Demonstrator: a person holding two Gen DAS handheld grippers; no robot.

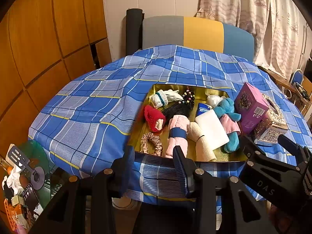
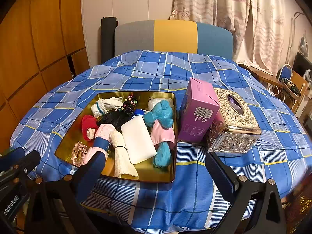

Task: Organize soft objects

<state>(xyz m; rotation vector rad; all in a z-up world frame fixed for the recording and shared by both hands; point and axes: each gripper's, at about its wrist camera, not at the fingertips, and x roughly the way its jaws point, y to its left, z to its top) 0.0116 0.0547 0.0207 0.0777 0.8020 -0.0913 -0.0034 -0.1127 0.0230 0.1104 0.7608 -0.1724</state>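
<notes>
Gold-coloured tray (image 2: 171, 136) sits on the bench, holding the soft objects: blue plush toy (image 2: 161, 117), pink towel roll (image 2: 101, 136), red sock (image 2: 87, 123). Both grippers hover at the near edge, nothing between the fingers. Left gripper (image 1: 154, 161) stands partly apart; right gripper (image 2: 154, 167) spreads wide. The towel roll, long axis running away from the fingers, lies nearest the left gripper.
</notes>
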